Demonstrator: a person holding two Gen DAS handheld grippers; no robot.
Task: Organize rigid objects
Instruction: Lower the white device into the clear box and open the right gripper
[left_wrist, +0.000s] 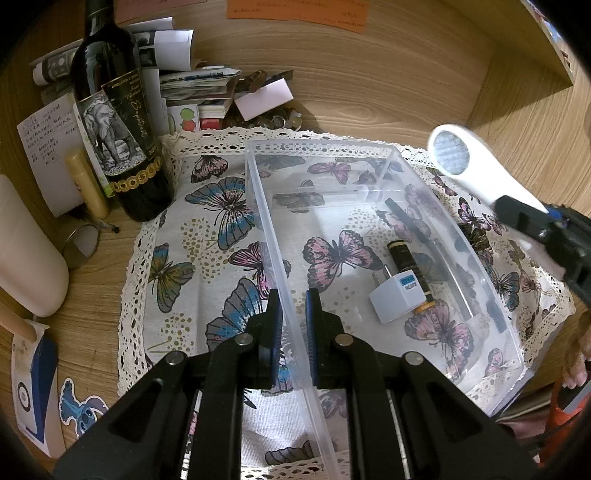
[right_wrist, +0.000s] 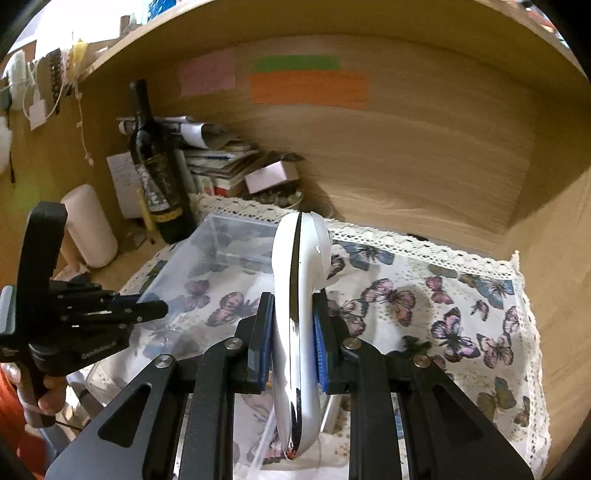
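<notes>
Two grippers work here: the left gripper (left_wrist: 294, 325) pinches the clear plastic bin's (left_wrist: 436, 192) near wall, while the right gripper (right_wrist: 293, 332) clamps a white lint shaver (right_wrist: 301, 280) (held aloft) above the butterfly cloth (right_wrist: 461, 295).

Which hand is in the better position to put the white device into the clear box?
Right. Its tool already grips the white device, held above the cloth beside the clear box. The left tool straddles the box's wall, apparently steadying it.
</notes>
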